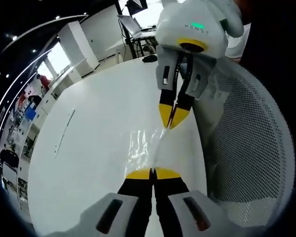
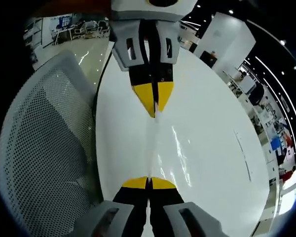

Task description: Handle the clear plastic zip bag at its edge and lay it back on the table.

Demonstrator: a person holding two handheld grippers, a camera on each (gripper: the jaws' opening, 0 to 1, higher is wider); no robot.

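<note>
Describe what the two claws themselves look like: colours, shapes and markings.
Both claws match: two black fingers ending in yellow wedge tips, set on light grey mounts with dark slots. The left claw rises from the bottom of the left gripper view. Facing it, the right claw hangs from a rounded white housing with a green light, grey lettering and a yellow-rimmed lens.

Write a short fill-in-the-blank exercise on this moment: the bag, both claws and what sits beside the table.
1. The clear zip bag is stretched between ____ claws.
2. The left claw and the right claw are both ____ on the bag's edge.
3. The table under the bag is ____ in colour.
4. Beside the table stands a mesh-backed ____.

Missing words: two; shut; white; chair
</note>
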